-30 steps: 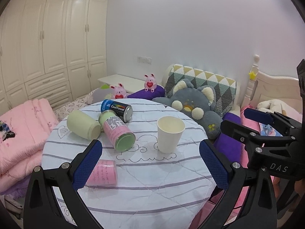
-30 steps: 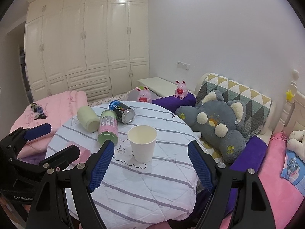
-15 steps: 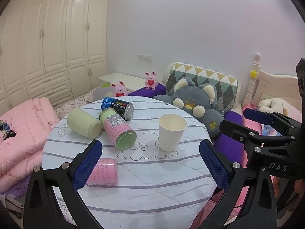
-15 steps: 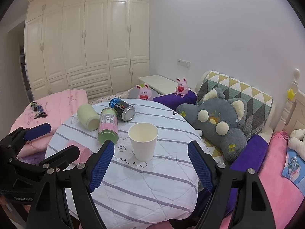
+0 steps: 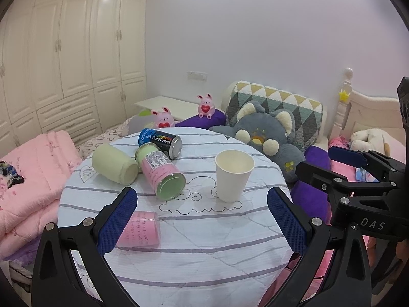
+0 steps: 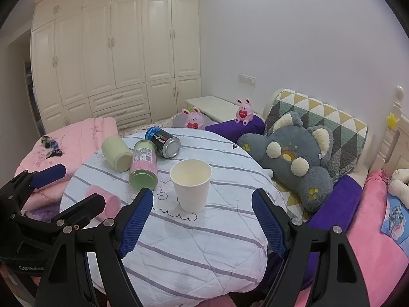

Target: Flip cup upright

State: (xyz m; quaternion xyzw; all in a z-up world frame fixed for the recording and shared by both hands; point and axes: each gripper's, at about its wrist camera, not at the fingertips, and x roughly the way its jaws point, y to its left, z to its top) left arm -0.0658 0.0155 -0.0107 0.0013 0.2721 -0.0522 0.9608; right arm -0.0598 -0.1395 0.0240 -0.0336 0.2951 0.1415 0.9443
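The white paper cup is standing upright, mouth up, on the striped round table, well apart from the pink jar, pale green jar and CoolTowel can lying toppled behind it, while the left gripper and right gripper are hovering before it, both spread wide and holding nothing.

White cup, purple-striped white tablecloth, grey plush, blue-padded black tongs.

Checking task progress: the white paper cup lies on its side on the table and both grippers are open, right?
Not quite. The cup stands upright, mouth up, on the table, as the right wrist view shows. Both the left gripper and right gripper are open.
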